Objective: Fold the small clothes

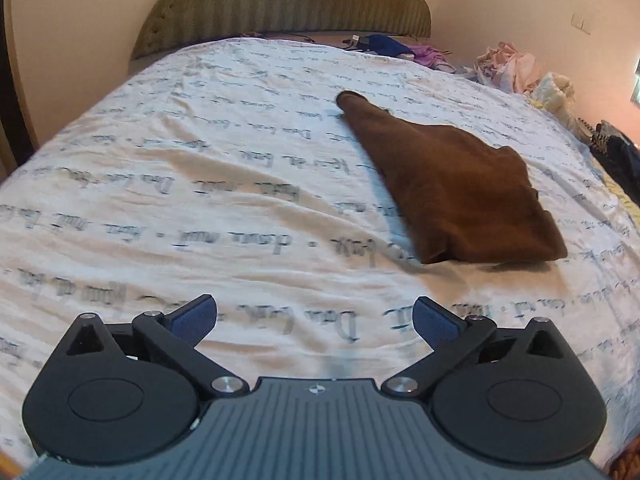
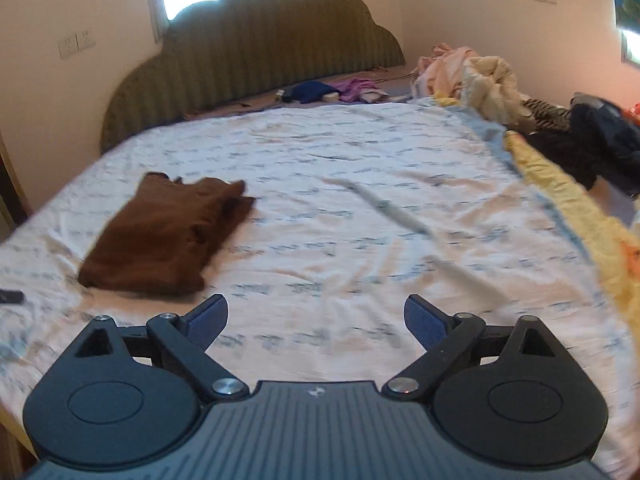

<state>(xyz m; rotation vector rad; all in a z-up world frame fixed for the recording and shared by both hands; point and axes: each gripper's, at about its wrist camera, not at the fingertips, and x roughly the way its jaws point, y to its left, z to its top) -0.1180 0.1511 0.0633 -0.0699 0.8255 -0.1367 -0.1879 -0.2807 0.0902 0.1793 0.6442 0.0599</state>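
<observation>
A folded brown garment lies flat on the white printed bedsheet, ahead and to the right of my left gripper. That gripper hangs above the sheet, open wide, nothing between its blue pads. In the right wrist view the same brown garment lies ahead to the left of my right gripper. Its jaws stand open and empty too, over bare bedsheet. Neither gripper touches the garment.
A ribbed green headboard backs the bed. Blue and purple clothes lie near it. A pile of pink and cream clothes and dark garments sit at the right. A yellow blanket edge runs along the bed's right side.
</observation>
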